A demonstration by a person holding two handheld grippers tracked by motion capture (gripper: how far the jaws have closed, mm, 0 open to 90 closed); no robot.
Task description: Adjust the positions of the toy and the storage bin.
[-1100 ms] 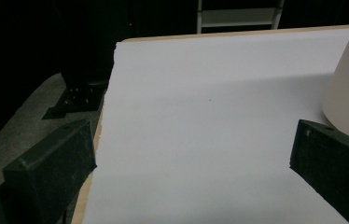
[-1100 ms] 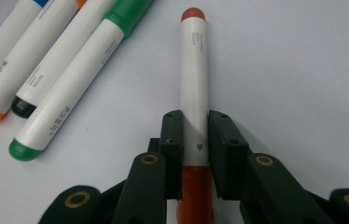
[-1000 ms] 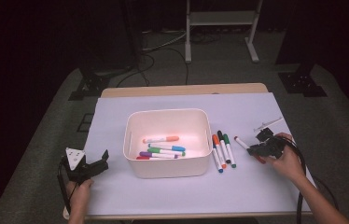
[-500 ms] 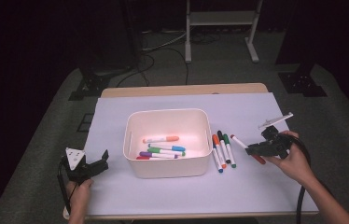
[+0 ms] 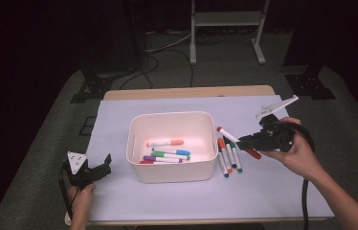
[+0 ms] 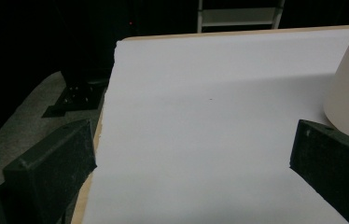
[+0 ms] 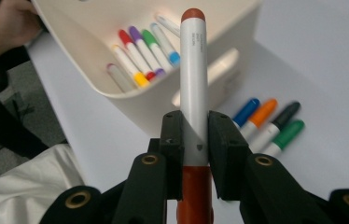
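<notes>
Room: dark, with black stands behind.
Worktop (image 5: 273, 191): covered with white paper, bearing all the things.
Bin (image 5: 171, 170): white, mid-sheet, with several markers inside.
Loose markers (image 5: 229, 155): four, lying just right of the bin.
Left gripper (image 5: 101, 168): low at the sheet's left edge; fingers (image 6: 53, 165) wide apart, holding nothing.
Right gripper (image 5: 245, 142): raised right of the bin; fingers (image 7: 172, 140) clamped on the red-capped marker (image 7: 194, 84), which points toward the bin.
</notes>
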